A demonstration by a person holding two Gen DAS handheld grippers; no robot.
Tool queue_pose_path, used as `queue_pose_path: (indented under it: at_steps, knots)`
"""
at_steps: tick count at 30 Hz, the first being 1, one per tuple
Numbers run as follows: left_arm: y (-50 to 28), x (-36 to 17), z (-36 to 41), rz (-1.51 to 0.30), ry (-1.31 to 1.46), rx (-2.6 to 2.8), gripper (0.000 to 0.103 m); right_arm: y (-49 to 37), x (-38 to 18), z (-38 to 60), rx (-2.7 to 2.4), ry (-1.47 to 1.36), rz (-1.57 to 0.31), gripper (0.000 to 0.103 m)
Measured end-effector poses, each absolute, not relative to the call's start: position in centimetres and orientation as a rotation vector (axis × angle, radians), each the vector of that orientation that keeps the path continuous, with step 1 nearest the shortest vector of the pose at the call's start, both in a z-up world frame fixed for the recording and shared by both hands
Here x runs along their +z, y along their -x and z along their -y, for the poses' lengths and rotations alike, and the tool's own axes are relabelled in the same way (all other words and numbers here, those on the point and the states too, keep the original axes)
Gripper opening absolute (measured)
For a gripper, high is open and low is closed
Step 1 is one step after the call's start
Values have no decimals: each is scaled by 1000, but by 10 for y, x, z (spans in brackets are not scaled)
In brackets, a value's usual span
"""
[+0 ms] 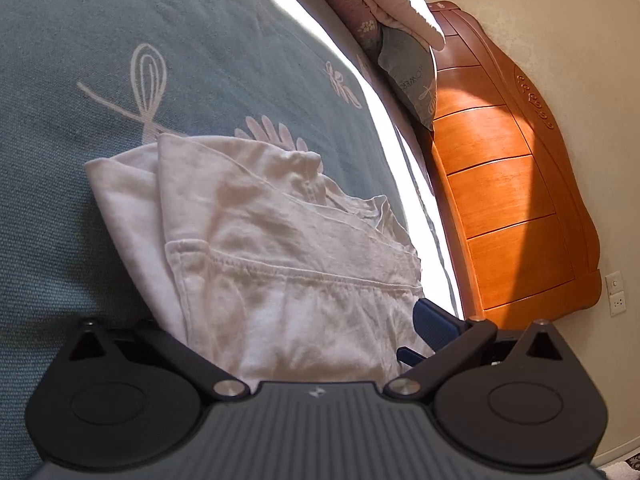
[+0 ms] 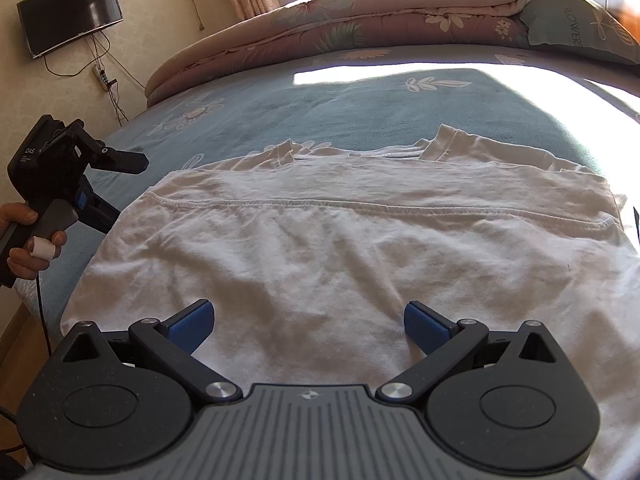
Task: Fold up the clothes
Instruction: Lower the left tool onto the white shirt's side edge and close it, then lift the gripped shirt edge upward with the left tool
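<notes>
White shirt (image 2: 340, 240) lying partly folded on the blue bedspread (image 2: 280, 108); both tongs hovering at its near side.

I am holding the right gripper (image 2: 308, 326) low over the near edge, jaws spread wide, nothing between the blue pads (image 2: 192, 324). The left gripper (image 1: 304, 320) is working at the shirt's left side; in the left wrist view cloth is covering its near finger and only one pad (image 1: 434, 326) is showing, so it looks open, holding nothing that I can confirm. For a clean fold I am judging it best to pinch both near corners at matching depth, lift evenly, and carry the edge toward the stitched hem (image 2: 360, 204). Collar end (image 2: 440, 140) is bunching; sun glare is washing out the shirt's right margin.
</notes>
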State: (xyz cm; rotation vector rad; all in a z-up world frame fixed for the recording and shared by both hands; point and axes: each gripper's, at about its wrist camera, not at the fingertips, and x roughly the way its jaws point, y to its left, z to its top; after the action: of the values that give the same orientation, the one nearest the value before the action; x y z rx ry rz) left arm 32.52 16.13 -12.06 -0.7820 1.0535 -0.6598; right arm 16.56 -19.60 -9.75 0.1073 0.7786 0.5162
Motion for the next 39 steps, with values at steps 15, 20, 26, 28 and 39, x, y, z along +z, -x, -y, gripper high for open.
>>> queue_pose_path:
  at_steps: [15,20,26,28,39]
  knots:
    - [-303,-106,-156,-1112,481,-483,27,-165,-98,200,521,-130,-770,103]
    - [-300,-110,-163,-1107,490,-433,12,-171,-85,201,498,-182,-819,103]
    - [-296,-106,-157,-1083,430,-423,12,-181,-59,197,554,-317,-769,103]
    - [-296,-106,-157,-1080,429,-422,12,-186,-62,187,561,-324,-783,103]
    - [-293,-108,-162,-1063,465,-419,12,-221,-91,155,509,-285,-810,103]
